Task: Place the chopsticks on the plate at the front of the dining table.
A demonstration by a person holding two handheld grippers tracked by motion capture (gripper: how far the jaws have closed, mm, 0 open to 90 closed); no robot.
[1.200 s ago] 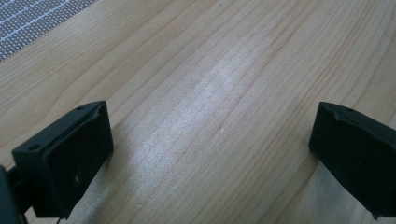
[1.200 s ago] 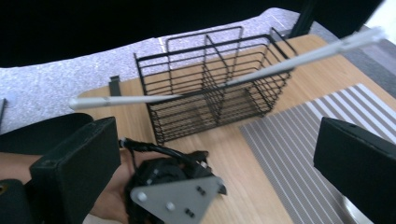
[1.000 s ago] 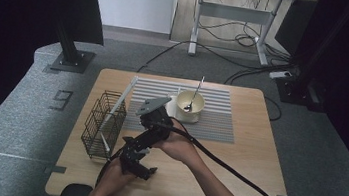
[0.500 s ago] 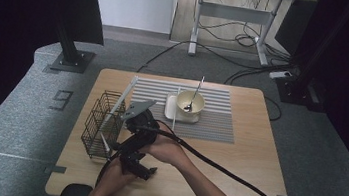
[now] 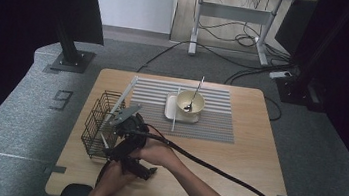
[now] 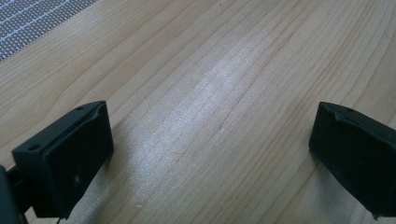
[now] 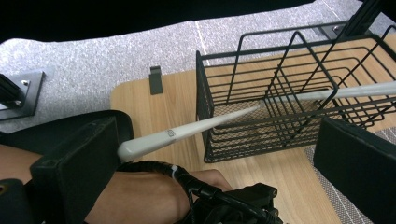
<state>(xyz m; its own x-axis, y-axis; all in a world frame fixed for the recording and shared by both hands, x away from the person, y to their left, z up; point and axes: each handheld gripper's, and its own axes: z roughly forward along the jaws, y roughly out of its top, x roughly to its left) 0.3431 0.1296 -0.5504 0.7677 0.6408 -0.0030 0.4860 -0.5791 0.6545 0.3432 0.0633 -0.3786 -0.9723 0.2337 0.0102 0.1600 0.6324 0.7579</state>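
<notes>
A wooden table (image 5: pixel 236 156) carries a striped grey mat (image 5: pixel 211 112) at its far middle. On the mat a cream bowl (image 5: pixel 190 102) sits on a square plate (image 5: pixel 171 108), with a spoon (image 5: pixel 194 93) leaning in the bowl, handle pointing far. A pale chopstick (image 5: pixel 175 109) lies on the mat just left of the bowl, running near to far. All of this is well apart from the hands.

At the near left edge of the table stands a black wire basket (image 5: pixel 97 128), open at the top. In the right gripper view the basket (image 7: pixel 280 93) shows thin wire walls and a fine mesh floor. A second chopstick (image 7: pixel 187 132), long, pale grey-white and tapering, slants through the basket: its thick end is near the right gripper's left jaw, the thin end passes between the wires, and it comes out again on the far side. I cannot tell whether the jaw touches it. In the high view a pale rod (image 5: pixel 123 97) leans out over the basket's far right corner.

The right gripper (image 5: pixel 129 120) hangs just beside the basket's right wall, jaws wide apart, nothing clamped between them. Its cable (image 5: pixel 214 169) trails right across the table.

The left gripper (image 5: pixel 134 167) lies low near the front edge, under the right hand (image 5: pixel 153 152). Its jaws stand wide apart over bare wood (image 6: pixel 210 93), holding nothing.
</notes>
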